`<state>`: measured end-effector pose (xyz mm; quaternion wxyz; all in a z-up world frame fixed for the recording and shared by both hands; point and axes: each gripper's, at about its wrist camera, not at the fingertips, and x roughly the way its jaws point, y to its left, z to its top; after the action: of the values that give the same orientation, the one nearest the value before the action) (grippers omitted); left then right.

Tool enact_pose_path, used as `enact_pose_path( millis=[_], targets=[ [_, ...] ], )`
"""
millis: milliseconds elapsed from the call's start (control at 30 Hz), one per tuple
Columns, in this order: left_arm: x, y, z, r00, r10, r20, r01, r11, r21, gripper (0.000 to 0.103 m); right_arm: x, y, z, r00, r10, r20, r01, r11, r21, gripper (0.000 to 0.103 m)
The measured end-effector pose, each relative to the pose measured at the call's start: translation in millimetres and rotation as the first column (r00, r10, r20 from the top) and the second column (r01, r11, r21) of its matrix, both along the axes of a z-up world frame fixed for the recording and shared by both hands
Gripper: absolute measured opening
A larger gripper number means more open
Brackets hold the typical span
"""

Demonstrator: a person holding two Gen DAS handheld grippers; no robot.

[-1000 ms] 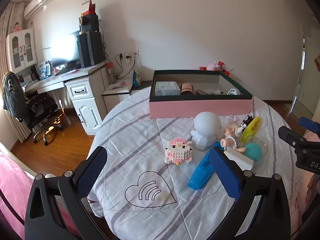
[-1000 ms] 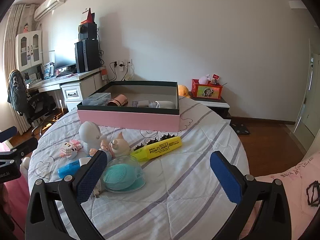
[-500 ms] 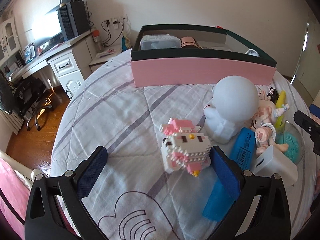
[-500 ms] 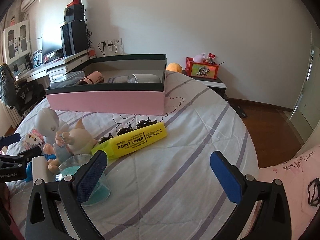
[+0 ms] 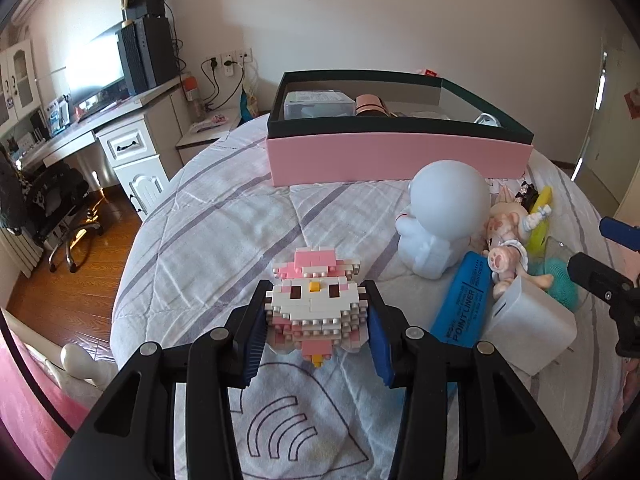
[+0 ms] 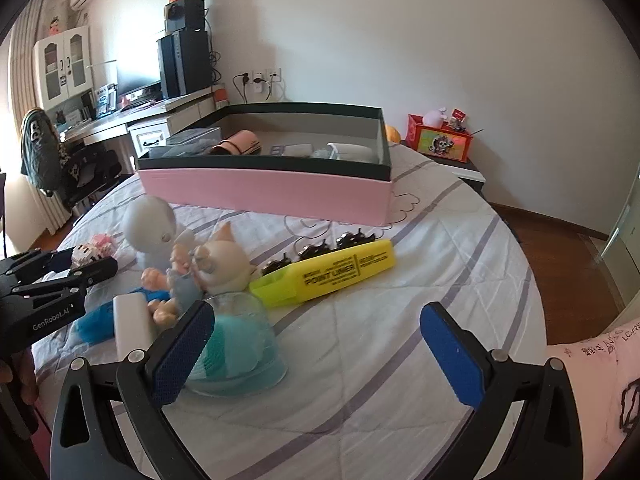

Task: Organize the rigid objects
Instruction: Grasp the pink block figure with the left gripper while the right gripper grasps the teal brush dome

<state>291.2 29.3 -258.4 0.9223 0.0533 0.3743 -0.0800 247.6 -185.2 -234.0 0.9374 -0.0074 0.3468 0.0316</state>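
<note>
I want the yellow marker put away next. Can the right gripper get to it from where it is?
Probably yes. The right gripper is open, and the yellow highlighter lies flat just ahead; only the clear dome beside the left finger crowds it.

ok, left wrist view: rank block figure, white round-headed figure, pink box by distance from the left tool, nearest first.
1. block figure: clamped between the left tool pads.
2. white round-headed figure: beyond it, to the right.
3. pink box: farthest, at the back.

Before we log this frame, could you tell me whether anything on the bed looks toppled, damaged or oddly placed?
Nothing looks damaged or spilled. The pink doll lies tipped across the blue highlighter in a loose pile beside the white charger. The brick figure sits upright between the left gripper fingers.
</note>
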Motion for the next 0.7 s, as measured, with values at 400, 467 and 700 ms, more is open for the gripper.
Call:
enact_pose_path(
  millis=[400, 467, 700],
  targets=[
    [-28.3, 9.7, 13.2, 1.0, -0.004, 0.026, 0.005, 1.0, -0.019, 0.045, -4.0, 35.5, -19.6, 0.993, 0.095, -0.068, -0.097, 0.995, -0.026, 0.103],
    [-27.8, 9.6, 13.2, 1.0, -0.004, 0.023, 0.004, 1.0, -0.021, 0.045, -0.3, 31.0, -19.9, 0.992, 0.1, -0.077, -0.1, 0.995, 0.003, 0.091],
    [-34.4, 5.4, 21.4, 0.999, -0.01, 0.048, 0.012, 0.999, -0.031, 0.045, -0.2, 31.1, -24.0, 0.986, 0.138, -0.091, -0.135, 0.99, 0.039, 0.074]
  ],
)
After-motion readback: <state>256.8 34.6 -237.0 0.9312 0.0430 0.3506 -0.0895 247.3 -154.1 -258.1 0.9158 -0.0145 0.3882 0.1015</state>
